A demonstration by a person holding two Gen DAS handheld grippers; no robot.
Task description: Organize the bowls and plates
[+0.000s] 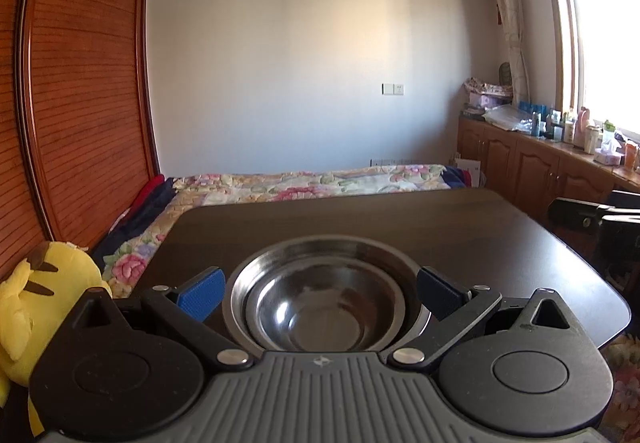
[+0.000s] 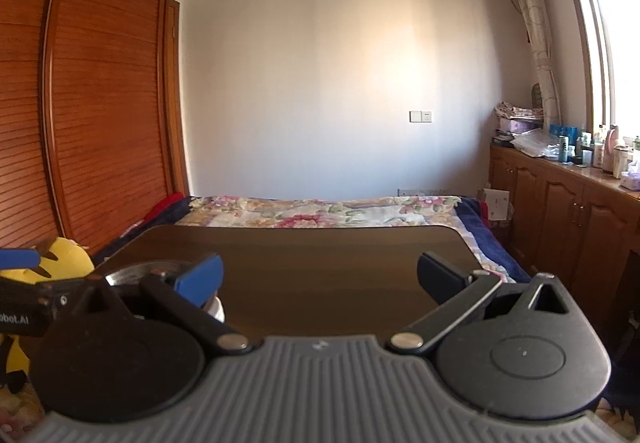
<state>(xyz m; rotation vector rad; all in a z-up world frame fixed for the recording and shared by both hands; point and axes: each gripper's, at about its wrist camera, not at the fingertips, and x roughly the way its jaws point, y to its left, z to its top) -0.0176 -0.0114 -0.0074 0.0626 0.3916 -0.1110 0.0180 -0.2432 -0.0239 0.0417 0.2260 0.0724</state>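
A stack of nested steel bowls point(image 1: 326, 295) sits on the dark wooden table point(image 1: 400, 215) near its front edge. My left gripper point(image 1: 320, 293) is open, its blue pads on either side of the stack's rim without touching it. In the right wrist view the bowls' rim point(image 2: 148, 269) shows at the left, partly hidden behind my fingers. My right gripper point(image 2: 320, 279) is open and empty over bare table, to the right of the bowls. The other gripper's body point(image 2: 24, 295) shows at the far left there.
A yellow plush toy point(image 1: 36, 307) sits left of the table. A bed with a floral quilt point(image 1: 304, 183) lies behind it. A wooden wardrobe point(image 1: 80, 83) stands left; cabinets point(image 1: 540, 163) with bottles run along the right wall under the window.
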